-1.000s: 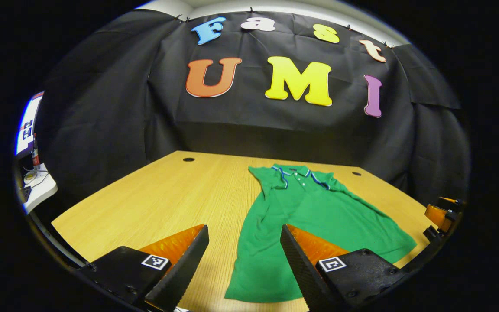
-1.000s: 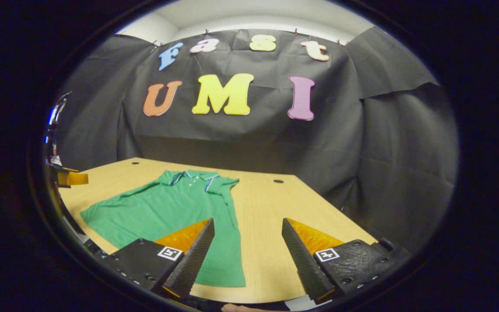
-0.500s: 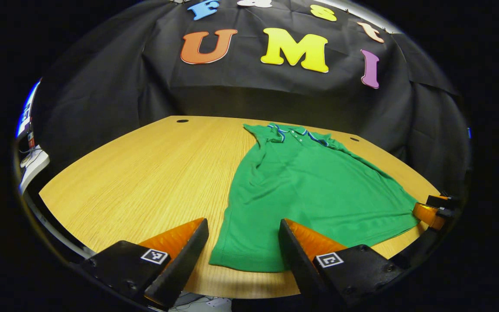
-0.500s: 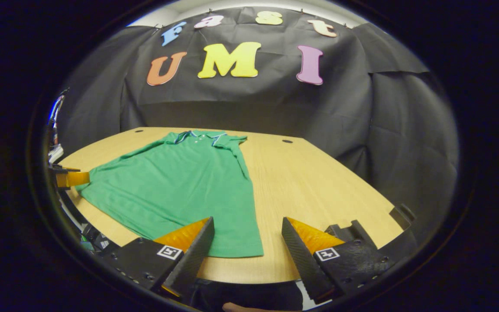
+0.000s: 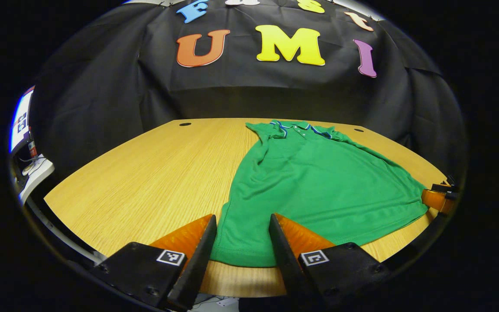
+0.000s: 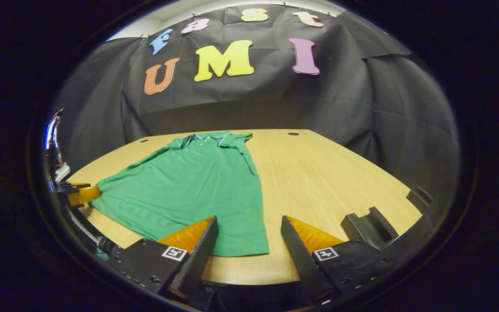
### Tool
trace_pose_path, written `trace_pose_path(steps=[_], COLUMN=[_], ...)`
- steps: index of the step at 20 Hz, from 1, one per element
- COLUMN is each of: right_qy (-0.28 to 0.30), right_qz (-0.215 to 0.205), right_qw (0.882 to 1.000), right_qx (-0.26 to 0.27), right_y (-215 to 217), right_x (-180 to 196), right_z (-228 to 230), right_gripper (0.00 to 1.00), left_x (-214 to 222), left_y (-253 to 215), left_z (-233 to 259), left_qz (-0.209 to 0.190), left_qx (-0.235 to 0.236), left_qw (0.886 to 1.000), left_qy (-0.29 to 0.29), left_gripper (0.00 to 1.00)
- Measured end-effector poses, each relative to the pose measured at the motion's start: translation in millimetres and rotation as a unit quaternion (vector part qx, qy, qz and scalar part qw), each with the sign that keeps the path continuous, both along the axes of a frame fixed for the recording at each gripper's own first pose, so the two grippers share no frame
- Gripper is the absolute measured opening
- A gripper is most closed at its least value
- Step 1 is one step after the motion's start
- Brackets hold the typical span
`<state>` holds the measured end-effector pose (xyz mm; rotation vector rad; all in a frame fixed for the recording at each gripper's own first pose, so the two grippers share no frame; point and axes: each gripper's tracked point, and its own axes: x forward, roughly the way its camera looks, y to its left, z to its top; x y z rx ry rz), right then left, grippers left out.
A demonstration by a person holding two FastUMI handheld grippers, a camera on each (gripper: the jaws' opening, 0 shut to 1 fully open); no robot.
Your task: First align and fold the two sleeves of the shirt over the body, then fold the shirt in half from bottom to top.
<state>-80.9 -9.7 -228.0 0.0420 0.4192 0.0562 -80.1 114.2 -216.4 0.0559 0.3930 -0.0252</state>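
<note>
Shirt (image 5: pixel 319 186) flat on table (image 5: pixel 154 182), sleeves apparently already folded over body. Bottom-to-top fold left. Left gripper (image 5: pixel 241 234) and right gripper (image 6: pixel 248 236) agape, empty, at shirt hem corners.

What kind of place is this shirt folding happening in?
Probably a staged recording booth, not a home: black cloth drapes the walls, a bare wooden table with cable holes holds one green shirt, and equipment sits past the table's left edge.
</note>
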Motion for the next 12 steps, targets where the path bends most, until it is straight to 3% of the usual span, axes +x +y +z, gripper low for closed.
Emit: trace_pose_path(steps=[2, 3, 4, 5, 9, 12], right_qy=[-0.005, -0.005, -0.008, -0.005, 0.001, 0.002], right_qz=[0.008, 0.008, 0.005, 0.006, 0.027, 0.035], right_qw=[1.000, 1.000, 1.000, 1.000, 0.998, 0.998], right_qx=[0.000, 0.006, 0.007, 0.009, 0.051, 0.043], right_y=[4.7, 4.7, 4.0, 3.8, 11.9, 10.8], right_x=[1.2, 2.5, 4.6, 6.6, 10.6, 13.0], right_z=[-0.7, -1.1, -1.5, -4.1, -3.5, 0.3], right_gripper=[0.79, 0.84, 0.80, 0.70, 0.09, 0.01], left_x=[1.0, 2.1, 1.6, 3.0, 7.2, 13.9], left_y=[-2.6, -4.6, -7.1, -10.3, -16.0, -18.1], left_z=[-0.1, -0.2, 0.7, -0.7, -0.3, 2.8], left_qz=[-0.004, -0.006, -0.011, -0.017, -0.032, -0.024], left_qx=[0.004, 0.006, 0.007, 0.009, 0.012, -0.002], left_qw=[1.000, 1.000, 1.000, 1.000, 0.999, 1.000], left_qy=[-0.002, -0.003, -0.005, -0.005, -0.003, -0.004], left_gripper=[0.76, 0.74, 0.67, 0.64, 0.33, 0.09])
